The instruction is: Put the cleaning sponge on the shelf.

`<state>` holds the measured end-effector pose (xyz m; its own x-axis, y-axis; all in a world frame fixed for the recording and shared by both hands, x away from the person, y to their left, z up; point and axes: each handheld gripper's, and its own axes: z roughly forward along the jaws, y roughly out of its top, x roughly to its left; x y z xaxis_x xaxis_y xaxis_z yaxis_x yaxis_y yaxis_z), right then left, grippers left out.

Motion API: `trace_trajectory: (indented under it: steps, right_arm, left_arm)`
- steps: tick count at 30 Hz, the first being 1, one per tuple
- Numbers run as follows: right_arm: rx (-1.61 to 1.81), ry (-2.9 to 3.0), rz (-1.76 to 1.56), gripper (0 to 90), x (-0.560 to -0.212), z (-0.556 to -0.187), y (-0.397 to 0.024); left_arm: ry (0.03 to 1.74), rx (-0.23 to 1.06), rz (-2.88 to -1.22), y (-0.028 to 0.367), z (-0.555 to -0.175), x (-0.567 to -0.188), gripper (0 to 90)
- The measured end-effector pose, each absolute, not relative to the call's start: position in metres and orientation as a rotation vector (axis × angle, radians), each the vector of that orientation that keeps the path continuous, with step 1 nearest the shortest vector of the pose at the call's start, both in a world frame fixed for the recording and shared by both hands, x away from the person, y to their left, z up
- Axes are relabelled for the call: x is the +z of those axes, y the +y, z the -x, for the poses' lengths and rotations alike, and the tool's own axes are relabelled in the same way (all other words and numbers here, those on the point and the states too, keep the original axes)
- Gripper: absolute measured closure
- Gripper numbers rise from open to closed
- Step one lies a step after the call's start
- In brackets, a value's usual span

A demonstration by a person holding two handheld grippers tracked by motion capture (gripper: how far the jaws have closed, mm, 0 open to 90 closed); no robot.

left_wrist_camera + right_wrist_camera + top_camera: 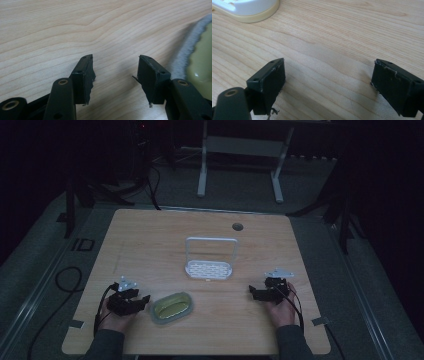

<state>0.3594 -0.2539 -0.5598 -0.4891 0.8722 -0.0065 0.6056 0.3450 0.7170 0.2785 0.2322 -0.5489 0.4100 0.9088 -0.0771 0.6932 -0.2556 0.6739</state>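
Dish (171,307) on wooden table (150,240).

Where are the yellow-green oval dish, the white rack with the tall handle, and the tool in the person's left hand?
oval dish (171,307), high view, its yellow-green middle.
white rack (208,269), high view, its perforated base.
left gripper (142,299), high view, between the tips of its open jaws, beside the dish.

A pale wood-grain table (150,240) is showing under black grippers; a yellow-green container (171,307) is wearing a grey rim; a white perforated rack (209,269).
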Motion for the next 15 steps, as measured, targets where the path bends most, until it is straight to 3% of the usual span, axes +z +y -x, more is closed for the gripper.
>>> trace_trajectory:
  steps: [15]
  right_arm:
    - [0.925,2.2,-1.328,11.8,-0.56,-0.357,-0.252]
  left_arm:
    - [1.284,0.371,-2.062,0.238,-0.276,-0.52,49.0]
